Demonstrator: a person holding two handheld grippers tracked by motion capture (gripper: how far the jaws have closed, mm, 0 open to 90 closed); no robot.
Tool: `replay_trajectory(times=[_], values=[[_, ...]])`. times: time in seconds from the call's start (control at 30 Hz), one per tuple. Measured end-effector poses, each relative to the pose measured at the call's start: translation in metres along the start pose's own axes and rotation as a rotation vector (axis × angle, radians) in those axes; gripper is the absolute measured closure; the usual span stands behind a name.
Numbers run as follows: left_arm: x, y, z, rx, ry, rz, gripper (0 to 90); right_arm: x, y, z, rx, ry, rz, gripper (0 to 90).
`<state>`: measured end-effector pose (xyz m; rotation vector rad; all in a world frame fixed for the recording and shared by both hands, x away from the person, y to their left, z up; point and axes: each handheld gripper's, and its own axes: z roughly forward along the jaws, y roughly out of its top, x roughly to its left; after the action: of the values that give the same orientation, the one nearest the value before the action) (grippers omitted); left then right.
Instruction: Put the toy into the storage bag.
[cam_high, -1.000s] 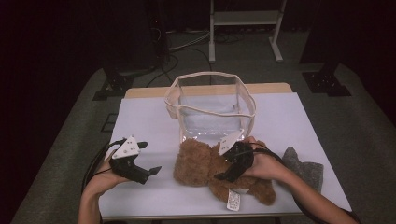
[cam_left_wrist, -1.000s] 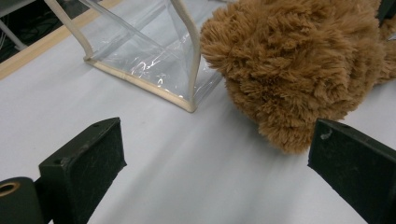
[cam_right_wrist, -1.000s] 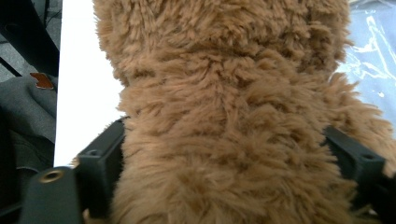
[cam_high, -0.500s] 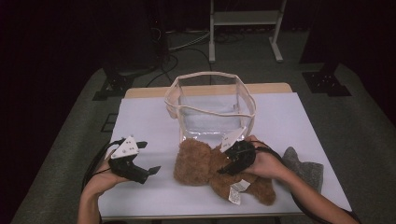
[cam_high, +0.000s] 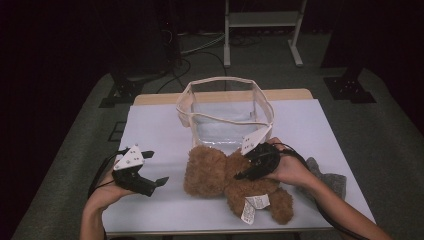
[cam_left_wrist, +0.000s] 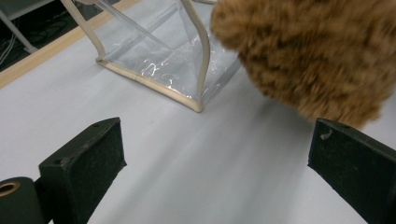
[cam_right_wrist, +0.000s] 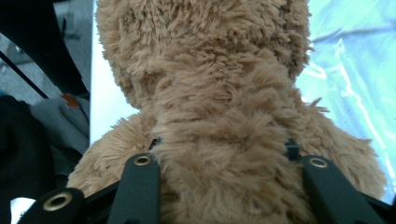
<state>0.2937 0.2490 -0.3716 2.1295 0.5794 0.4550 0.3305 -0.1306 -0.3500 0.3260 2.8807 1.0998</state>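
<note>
On the white table (cam_high: 150, 125), near edge: we have a brown teddy bear (cam_high: 225, 175) lying just in front of the clear bag.
Bear's tag: a white label (cam_high: 251, 206) hangs at its lower body, towards us.
Our right gripper (cam_high: 250, 170): its jaws have just been closing and now press into the bear's plush from both sides; in the right gripper view fur (cam_right_wrist: 219, 140) bulges between the two black jaws.
Our left gripper (cam_high: 155, 182): held beside the bear's head and apart from it, jaws spread wide with only bare table between them in the left gripper view.
Clear bag (cam_high: 225, 112): upright behind the bear, mouth open, cream trim round the rim.
Grey cloth (cam_high: 327, 180): at the table's right edge, beyond our right forearm.
</note>
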Motion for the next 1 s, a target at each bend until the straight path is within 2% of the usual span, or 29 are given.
replay_trajectory(times=[0.07, 0.23, 0.4, 0.63, 0.77, 1.0], values=[[0.0, 0.0, -0.001, -0.002, 0.003, -0.001, 3.0, 0.001, 0.003, -0.008, -0.025, 0.007, 0.012, 58.0], [0.001, 0.0, -0.002, -0.001, 0.005, 0.006, 3.0, 0.005, 0.012, -0.029, -0.083, 0.028, 0.007, 58.0], [0.001, -0.001, -0.003, -0.007, 0.005, -0.005, 3.0, 0.008, 0.027, -0.053, -0.141, 0.037, 0.003, 58.4], [0.002, 0.0, -0.006, -0.022, 0.01, -0.009, 3.0, 0.014, 0.055, -0.085, -0.163, 0.036, -0.025, 58.3], [0.002, 0.0, -0.007, -0.023, 0.012, -0.004, 3.0, 0.018, 0.075, -0.104, -0.163, 0.025, -0.057, 58.3], [0.003, 0.0, -0.009, -0.031, 0.013, -0.008, 3.0, 0.015, 0.11, -0.135, -0.18, 0.015, -0.069, 58.2]])
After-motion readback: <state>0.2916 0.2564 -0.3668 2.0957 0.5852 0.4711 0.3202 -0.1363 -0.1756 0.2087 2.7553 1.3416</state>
